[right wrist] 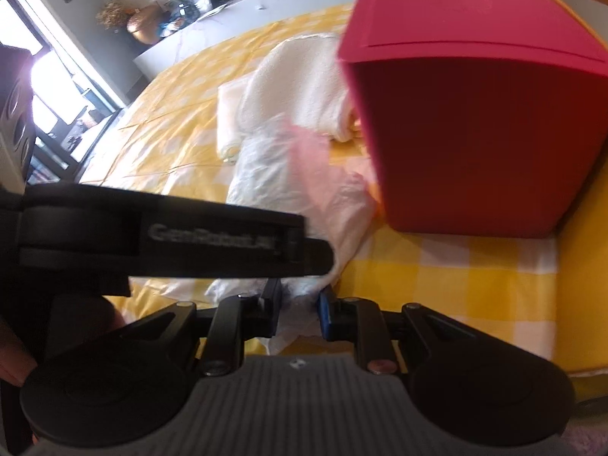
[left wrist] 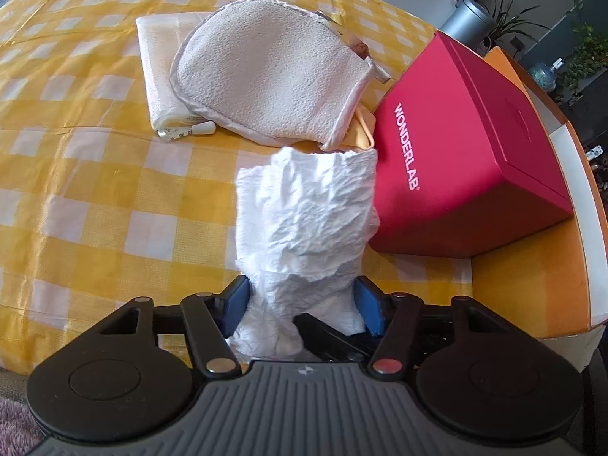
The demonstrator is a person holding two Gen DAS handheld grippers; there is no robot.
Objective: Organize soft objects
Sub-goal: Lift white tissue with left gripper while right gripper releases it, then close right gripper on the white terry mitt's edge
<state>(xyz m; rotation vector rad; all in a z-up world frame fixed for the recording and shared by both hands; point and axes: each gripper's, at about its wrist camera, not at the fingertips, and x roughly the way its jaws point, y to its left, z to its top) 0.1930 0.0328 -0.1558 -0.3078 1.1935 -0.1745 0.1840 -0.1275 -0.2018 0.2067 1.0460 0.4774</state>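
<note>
Left gripper (left wrist: 302, 309), mine: jaws apart, crumpled white tissue (left wrist: 304, 220) lying between the blue pads, contact unclear. Right gripper (right wrist: 300, 313), mine: jaws close together, pinching the near end of the same tissue. Tissue lies on the yellow checked cloth (left wrist: 95, 174), just beside the red box (left wrist: 463, 159). Beyond it: white mitt (left wrist: 273, 83) overlapping a folded cream towel (left wrist: 155, 72).

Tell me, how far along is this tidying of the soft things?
Done: the bath mitt lies stacked on the folded white cloth by the red box. In hand: the right gripper pinches the crumpled white tissue, which also sits between the left gripper fingers. Left: placing that tissue.
</note>
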